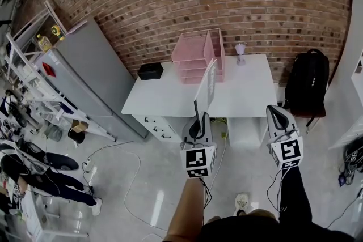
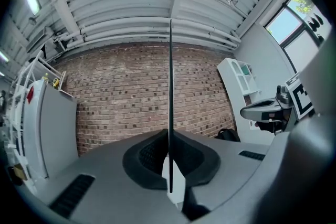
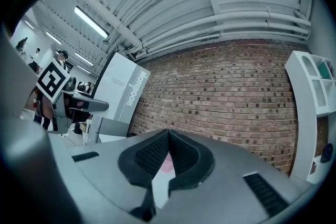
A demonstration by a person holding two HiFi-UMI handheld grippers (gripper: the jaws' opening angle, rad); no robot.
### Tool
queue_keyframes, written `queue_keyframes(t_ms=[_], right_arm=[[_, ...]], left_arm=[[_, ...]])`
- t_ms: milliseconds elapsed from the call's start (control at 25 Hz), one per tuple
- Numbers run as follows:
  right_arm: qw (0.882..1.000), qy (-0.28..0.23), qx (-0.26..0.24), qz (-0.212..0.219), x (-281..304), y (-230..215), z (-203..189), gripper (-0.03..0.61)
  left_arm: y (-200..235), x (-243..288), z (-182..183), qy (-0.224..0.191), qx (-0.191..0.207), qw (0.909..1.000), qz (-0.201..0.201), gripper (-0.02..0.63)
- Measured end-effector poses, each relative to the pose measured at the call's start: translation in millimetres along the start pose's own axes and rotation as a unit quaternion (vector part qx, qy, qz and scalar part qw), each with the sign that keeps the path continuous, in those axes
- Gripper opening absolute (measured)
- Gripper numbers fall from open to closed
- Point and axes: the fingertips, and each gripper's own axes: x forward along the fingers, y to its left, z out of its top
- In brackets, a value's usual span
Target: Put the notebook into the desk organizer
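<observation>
The notebook (image 1: 206, 86) is a thin pale book standing upright on its edge, in front of the white desk (image 1: 170, 100). My left gripper (image 1: 199, 118) is shut on its lower edge. In the left gripper view the notebook (image 2: 170, 97) shows edge-on as a thin dark line rising from between the pads of my left gripper (image 2: 169, 138). The pink desk organizer (image 1: 195, 57) stands at the back middle of the desk, beyond the notebook. My right gripper (image 1: 277, 113) hovers to the right, off the desk's front right corner. In its own view my right gripper (image 3: 168, 136) is shut, holding nothing.
A black box (image 1: 151, 71) sits at the desk's back left and a small lilac lamp (image 1: 240, 52) at the back right. A black backpack (image 1: 307, 83) rests on a chair to the right. A grey panel (image 1: 93, 79) leans on the left. Cables lie on the floor.
</observation>
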Motion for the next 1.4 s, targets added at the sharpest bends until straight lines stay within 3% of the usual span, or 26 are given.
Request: queue_keyframes(t_ms=[560, 1400], right_arm=[[1.000, -0.003, 0.006, 0.027, 62.9, -41.6, -21.5, 0.021], [0.999, -0.011, 0.016, 0.026, 104.3, -68.8, -34.6, 0.021]], left_arm=[[2.4, 74.9, -6.2, 0.003, -0.004, 0.9998, 0.019, 0.020], [5.8, 131.4, -16.3, 0.008, -0.015, 0.9997, 0.018, 0.020]])
